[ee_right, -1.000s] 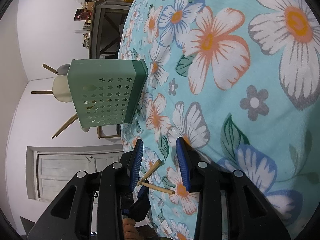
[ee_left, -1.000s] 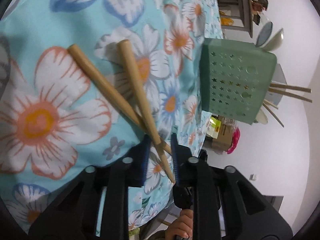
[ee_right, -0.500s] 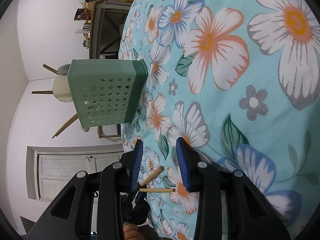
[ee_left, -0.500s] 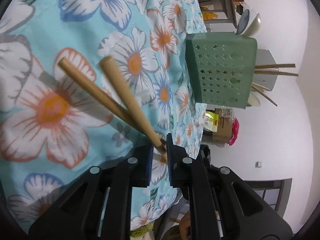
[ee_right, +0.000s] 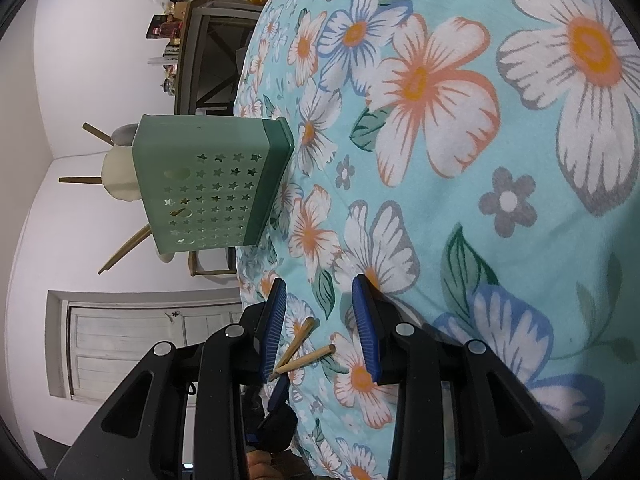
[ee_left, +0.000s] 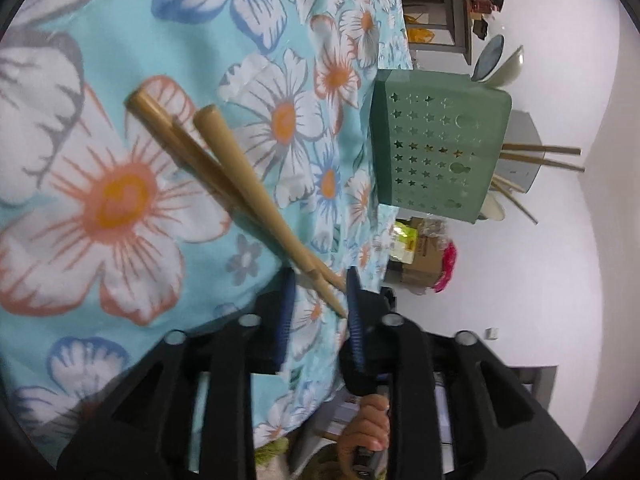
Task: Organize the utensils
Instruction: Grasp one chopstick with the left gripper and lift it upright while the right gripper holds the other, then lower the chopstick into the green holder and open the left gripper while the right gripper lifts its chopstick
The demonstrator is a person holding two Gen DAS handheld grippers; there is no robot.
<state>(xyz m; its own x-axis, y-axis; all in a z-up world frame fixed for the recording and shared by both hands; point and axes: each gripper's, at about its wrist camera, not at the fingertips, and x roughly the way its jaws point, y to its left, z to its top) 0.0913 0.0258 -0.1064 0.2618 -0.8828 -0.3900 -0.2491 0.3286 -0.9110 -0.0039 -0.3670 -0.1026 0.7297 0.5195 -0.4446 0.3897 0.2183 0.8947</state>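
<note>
Left hand-held gripper (ee_left: 318, 300), jaws just opening, chopsticks (ee_left: 224, 178) loose between them, tips against one pad; right hand-held gripper (ee_right: 320, 320) half-open, empty.

The flowered tabletop (ee_right: 500, 240) lies bare and open ahead of the right tool (ee_right: 320, 320). The green perforated holder (ee_right: 208, 184) stands at its far edge, utensil handles poking out. Two wooden chopsticks (ee_left: 224, 176) cross the left tool's (ee_left: 318, 300) path.
</note>
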